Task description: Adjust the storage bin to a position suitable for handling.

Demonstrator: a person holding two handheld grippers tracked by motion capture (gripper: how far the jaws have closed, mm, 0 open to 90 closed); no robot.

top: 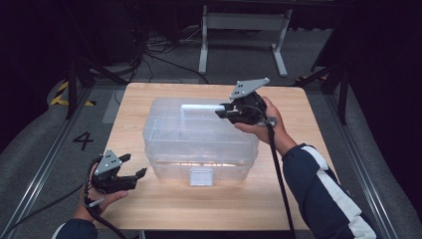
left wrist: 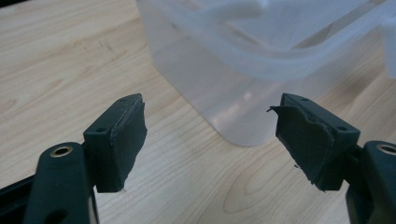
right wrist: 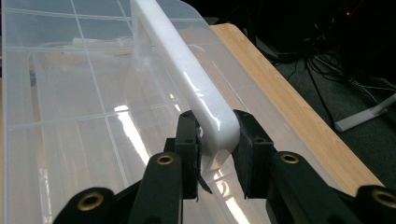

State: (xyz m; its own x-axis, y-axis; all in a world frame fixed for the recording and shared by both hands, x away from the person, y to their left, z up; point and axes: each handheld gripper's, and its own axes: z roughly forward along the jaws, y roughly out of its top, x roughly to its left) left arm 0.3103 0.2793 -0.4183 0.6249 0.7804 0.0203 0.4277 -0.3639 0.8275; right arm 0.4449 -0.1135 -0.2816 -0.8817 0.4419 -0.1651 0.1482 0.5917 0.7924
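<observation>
Right gripper (right wrist: 212, 154) pinches the white handle (right wrist: 187, 79) end; left gripper (left wrist: 210, 140), gaping empty at seven o'clock, offers no support, so the clear box (top: 199, 144) may slip.

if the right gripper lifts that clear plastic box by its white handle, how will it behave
Probably light: the clear box looks empty. Held near one end of the white handle by the right gripper, it may tilt. The handle's glossy surface could slip between the pads.
</observation>
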